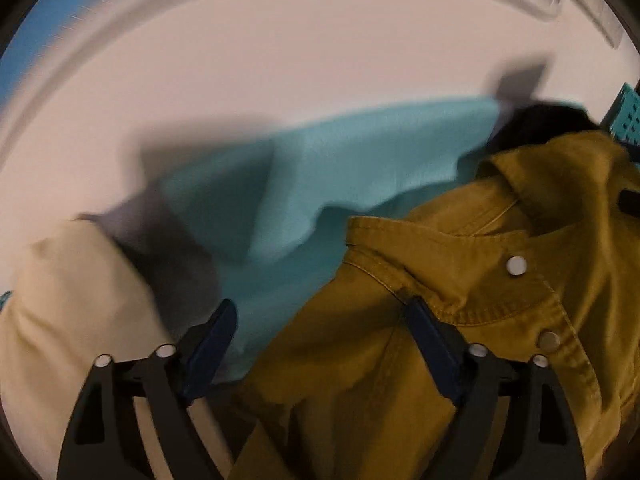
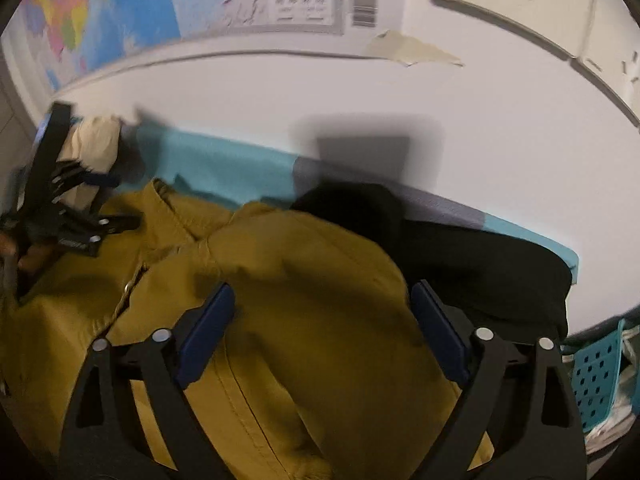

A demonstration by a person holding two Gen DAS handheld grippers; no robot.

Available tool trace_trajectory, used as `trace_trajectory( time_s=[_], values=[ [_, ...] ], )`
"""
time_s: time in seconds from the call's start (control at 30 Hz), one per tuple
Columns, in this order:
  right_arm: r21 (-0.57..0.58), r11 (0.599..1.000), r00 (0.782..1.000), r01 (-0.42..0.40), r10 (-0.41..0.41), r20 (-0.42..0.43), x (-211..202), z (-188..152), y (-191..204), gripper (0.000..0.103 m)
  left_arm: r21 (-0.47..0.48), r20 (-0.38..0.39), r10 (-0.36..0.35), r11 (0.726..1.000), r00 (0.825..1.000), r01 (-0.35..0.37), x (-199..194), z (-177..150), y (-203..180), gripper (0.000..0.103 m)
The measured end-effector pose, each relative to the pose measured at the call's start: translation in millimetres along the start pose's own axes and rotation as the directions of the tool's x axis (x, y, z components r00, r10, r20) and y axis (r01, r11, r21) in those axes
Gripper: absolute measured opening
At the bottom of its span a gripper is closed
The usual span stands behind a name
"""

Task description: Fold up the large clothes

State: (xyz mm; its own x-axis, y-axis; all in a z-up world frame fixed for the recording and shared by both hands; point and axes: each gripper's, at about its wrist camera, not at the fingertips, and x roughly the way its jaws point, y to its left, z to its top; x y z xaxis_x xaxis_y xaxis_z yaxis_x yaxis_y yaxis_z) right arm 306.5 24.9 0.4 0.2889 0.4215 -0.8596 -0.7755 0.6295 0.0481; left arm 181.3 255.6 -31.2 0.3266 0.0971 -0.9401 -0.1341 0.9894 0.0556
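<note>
Evidently, the thick, soft mustard jacket is spread near the counter front edge under both open tools, and is best gripped at its stitched collar.

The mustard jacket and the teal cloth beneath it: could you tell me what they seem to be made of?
Mustard jacket: apparently heavy matte cotton twill or canvas, judging by raised topstitched seams and metal-looking snaps. Teal cloth: a softer, thinner matte fabric, possibly jersey; blur hides its weave.
</note>
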Motion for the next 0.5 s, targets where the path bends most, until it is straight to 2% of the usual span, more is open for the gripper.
trace_trajectory(
  time_s=[0.03, 0.07, 0.13, 0.17, 0.2, 0.23, 0.27, 0.33, 0.4, 0.5],
  values=[
    [-0.018, 1.0, 1.0, -0.016, 0.016, -0.001, -2, -3, 2, 0.067, 0.015, -0.014, -0.036, 0.999, 0.999, 0.036, 5, 0, -2, 0.088],
    [-0.032, 0.999, 1.0, -0.008, 0.008, 0.001, -5, -6, 3, 0.058, 0.03, -0.005, -0.056, 0.998, 0.998, 0.056, 6, -2, -4, 0.083],
    [-0.07, 0.997, 1.0, -0.012, 0.013, 0.008, -15, -11, 7, 0.024, 0.098, 0.045, -0.083, 0.992, 0.995, 0.079, -1, -6, -12, 0.062],
    [-0.091, 0.996, 1.0, -0.005, 0.008, 0.03, -24, -14, 10, 0.018, 0.108, 0.052, -0.097, 0.99, 0.994, 0.091, -5, -7, -14, 0.039],
    [-0.11, 0.994, 0.999, -0.007, 0.012, 0.049, -32, -15, 13, 0.005, 0.11, 0.063, -0.095, 0.99, 0.993, 0.088, -9, -9, -16, 0.018],
    [-0.132, 0.991, 0.997, 0.0, 0.011, 0.081, -44, -15, 17, 0.002, 0.123, 0.091, -0.046, 0.992, 0.995, 0.034, -16, -9, -19, 0.007],
    [-0.142, 0.99, 0.991, 0.018, 0.001, 0.134, -61, -16, 21, 0.002, 0.126, 0.121, -0.016, 0.992, 0.993, 0.001, -23, -9, -19, 0.005],
    [-0.138, 0.99, 0.977, -0.002, 0.031, 0.209, -90, -14, 22, 0.002, 0.087, 0.192, -0.039, 0.996, 0.981, 0.022, -47, -4, -14, 0.004],
    [-0.149, 0.989, 0.962, 0.012, 0.029, 0.272, -110, -14, 25, 0.002, 0.057, 0.255, -0.045, 0.998, 0.966, 0.032, -70, 0, -9, 0.004],
    [-0.103, 0.994, 0.927, 0.027, 0.013, 0.376, -133, -10, 17, 0.002, 0.004, 0.351, -0.012, 1.0, 0.936, 0.012, -107, 6, -1, 0.004]
  ],
)
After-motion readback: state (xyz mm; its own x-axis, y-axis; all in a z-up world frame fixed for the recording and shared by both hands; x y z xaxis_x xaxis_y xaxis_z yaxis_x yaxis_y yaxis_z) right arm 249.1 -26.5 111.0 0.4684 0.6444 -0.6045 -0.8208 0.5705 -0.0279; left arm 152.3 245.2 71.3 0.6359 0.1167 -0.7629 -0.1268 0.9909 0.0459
